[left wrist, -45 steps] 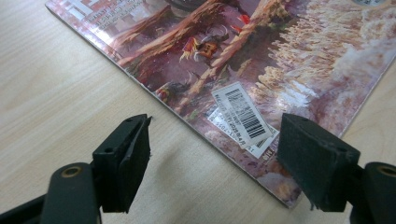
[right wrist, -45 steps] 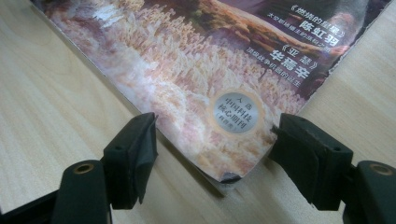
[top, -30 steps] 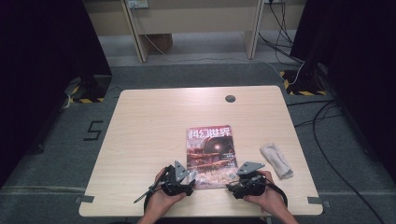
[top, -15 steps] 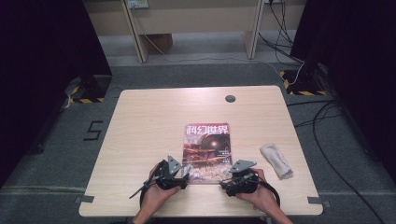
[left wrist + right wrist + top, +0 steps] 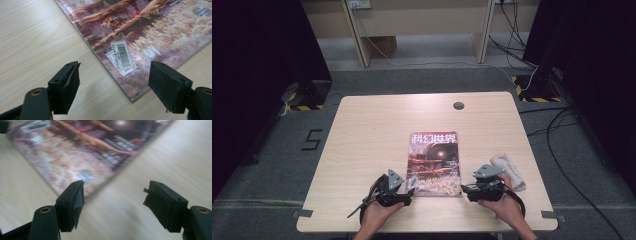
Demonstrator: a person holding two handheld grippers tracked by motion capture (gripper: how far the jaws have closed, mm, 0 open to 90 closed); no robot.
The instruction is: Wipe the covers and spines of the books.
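On pale wood table (image 5: 362,130), magazine (image 5: 434,162), both grippers' jaws apart, grey floor (image 5: 422,80).

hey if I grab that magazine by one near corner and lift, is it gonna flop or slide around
Probably floppy: the magazine looks thin and lies flat, so a corner lift would likely bend it. Its glossy cover on the smooth wooden table suggests it may slide when nudged. It looks light, and nothing suggests it could roll or tip.

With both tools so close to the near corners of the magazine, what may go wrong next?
The magazine lies flat on the table, so the open left tool may push its corner instead of gripping it. The right tool, also open, may only catch the thin cover and bend it. A sideways push could slide the magazine toward the white cloth.
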